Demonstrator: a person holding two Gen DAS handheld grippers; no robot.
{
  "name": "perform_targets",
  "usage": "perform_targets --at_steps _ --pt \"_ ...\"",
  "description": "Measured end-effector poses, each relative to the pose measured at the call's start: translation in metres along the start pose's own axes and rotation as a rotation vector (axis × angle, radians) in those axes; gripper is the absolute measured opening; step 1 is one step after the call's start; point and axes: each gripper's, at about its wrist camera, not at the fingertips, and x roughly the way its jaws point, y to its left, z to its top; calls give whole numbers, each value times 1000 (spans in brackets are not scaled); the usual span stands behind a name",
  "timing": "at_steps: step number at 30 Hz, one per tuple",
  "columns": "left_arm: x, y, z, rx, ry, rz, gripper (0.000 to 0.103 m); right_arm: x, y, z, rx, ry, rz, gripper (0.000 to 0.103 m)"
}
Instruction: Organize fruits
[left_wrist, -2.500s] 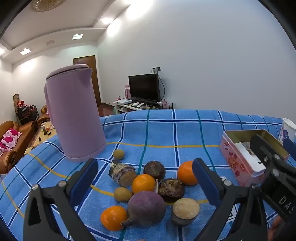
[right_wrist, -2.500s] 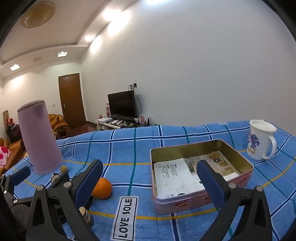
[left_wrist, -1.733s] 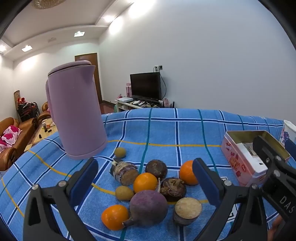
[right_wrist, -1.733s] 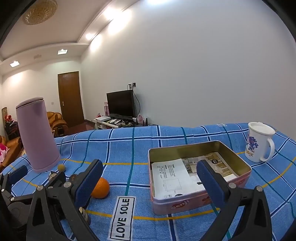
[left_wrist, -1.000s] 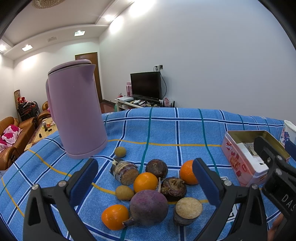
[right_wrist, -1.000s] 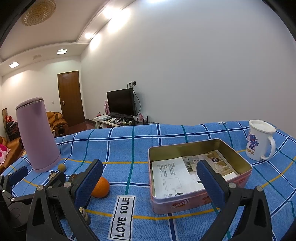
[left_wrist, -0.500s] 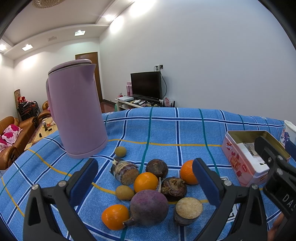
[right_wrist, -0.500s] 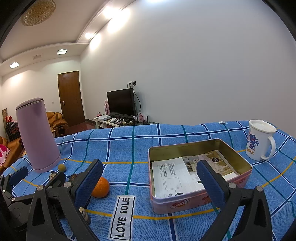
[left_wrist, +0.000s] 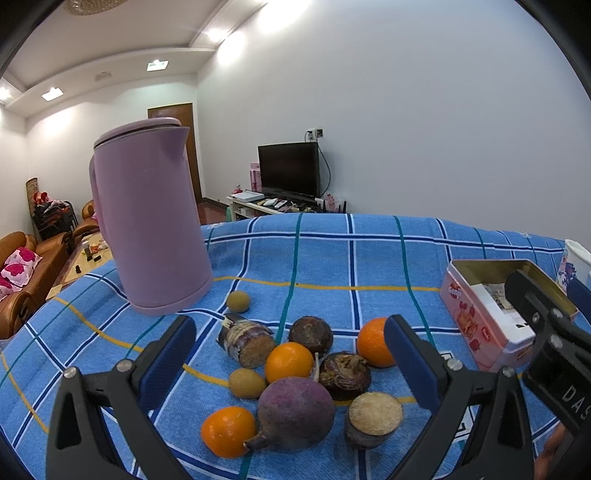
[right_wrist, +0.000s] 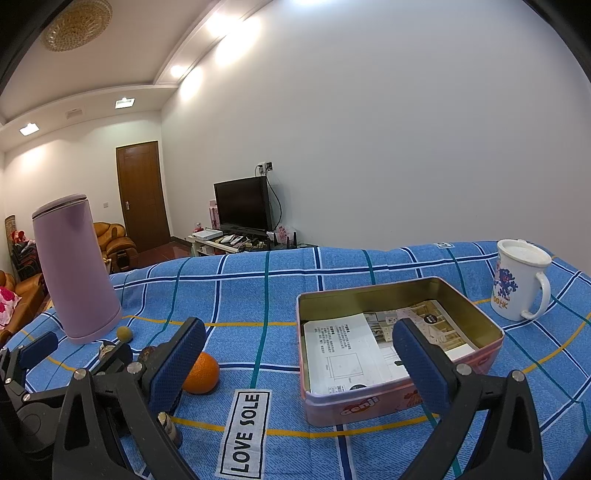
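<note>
- Comparing with half a second ago, almost nothing differs: both grippers hover where they were, and no fruit has shifted on the blue checked cloth (left_wrist: 332, 258) over the tabletop.
- Far left stands the lilac kettle (left_wrist: 147, 218), upright, in the same spot; a small tan fruit (left_wrist: 238, 301) lies just right of its base.
- The left gripper (left_wrist: 290, 363) is spread wide and holds nothing; the fruit pile lies between and beyond its blue pads (left_wrist: 168, 356).
- In the pile: a cut brown-skinned piece (left_wrist: 247, 343) at far left, another tan fruit (left_wrist: 246, 384) nearer, an orange (left_wrist: 228, 431) nearest left, an orange (left_wrist: 289, 362) in the middle, a dark round fruit (left_wrist: 311, 334) behind it, a big purple beet-like root (left_wrist: 295, 413) touching the near orange, a wrinkled dark fruit (left_wrist: 344, 374), a cut stub (left_wrist: 375, 415), and a third orange (left_wrist: 373, 347) at far right.
- The right gripper (right_wrist: 299, 363) is likewise spread and empty, unmoved.
- Readable writing: a white cloth tag, "LOVE SOLE" (right_wrist: 245, 430); a logo on the open pink tin (right_wrist: 476, 354), roughly "genji"; "HK" among the print on the white mug (right_wrist: 517, 282) far right.
- Printed papers (right_wrist: 351, 350) line the tin; their text is too small to read.
</note>
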Motion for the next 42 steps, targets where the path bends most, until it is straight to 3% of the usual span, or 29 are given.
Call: perform_targets --at_steps 19,25,29,32,35,37,42 --pt "2 1 1 -15 19 8 103 2 3 -1 -18 25 11 102" --pt "-6 21 6 -17 44 19 103 2 3 0 -17 36 40 102" --pt "-19 60 12 -55 39 52 103 2 8 -1 -39 48 93 102" --pt "-27 91 6 -67 53 105 103 2 19 -3 -79 73 181 98" --pt "-29 112 -4 -58 94 120 103 4 33 -8 -126 120 282 87" --pt "-30 116 -13 -39 123 107 103 9 46 -14 -171 181 353 76" --pt "-30 104 -24 33 173 29 102 19 69 -27 -225 311 493 71"
